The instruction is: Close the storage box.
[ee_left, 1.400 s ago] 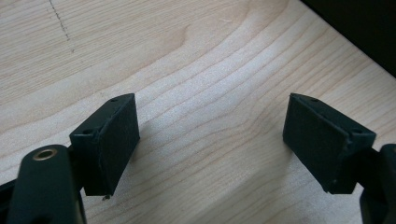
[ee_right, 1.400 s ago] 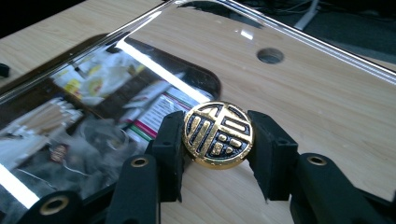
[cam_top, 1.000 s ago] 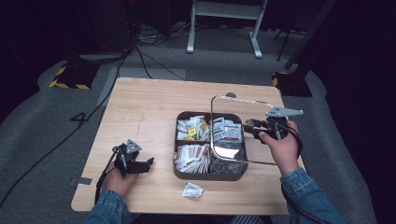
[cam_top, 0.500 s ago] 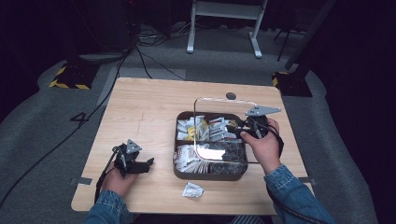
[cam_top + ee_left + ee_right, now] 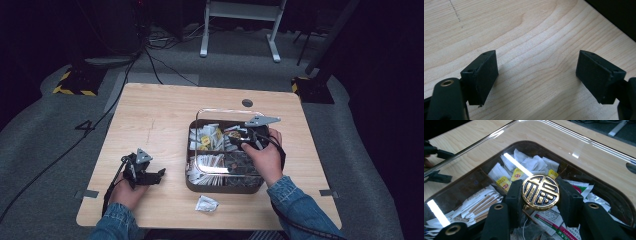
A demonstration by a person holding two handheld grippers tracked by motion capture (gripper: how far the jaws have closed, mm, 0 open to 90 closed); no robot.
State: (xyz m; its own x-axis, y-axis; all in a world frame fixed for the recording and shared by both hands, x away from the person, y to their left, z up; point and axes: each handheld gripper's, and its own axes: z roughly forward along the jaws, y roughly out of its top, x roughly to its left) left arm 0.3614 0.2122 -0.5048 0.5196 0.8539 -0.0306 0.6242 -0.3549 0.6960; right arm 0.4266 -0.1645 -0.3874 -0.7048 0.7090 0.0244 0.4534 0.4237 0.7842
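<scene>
While my right fingers clamped the clear lid's gold knob above the sachet box, seating remained; left fingers stood wide, empty.

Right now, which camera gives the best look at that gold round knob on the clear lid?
The right gripper view: the gold knob sits close and sharp between the right hand-held gripper jaws, its raised pattern clear. The high view hides the knob behind the person's hand. The left gripper view looks at bare table.
</scene>
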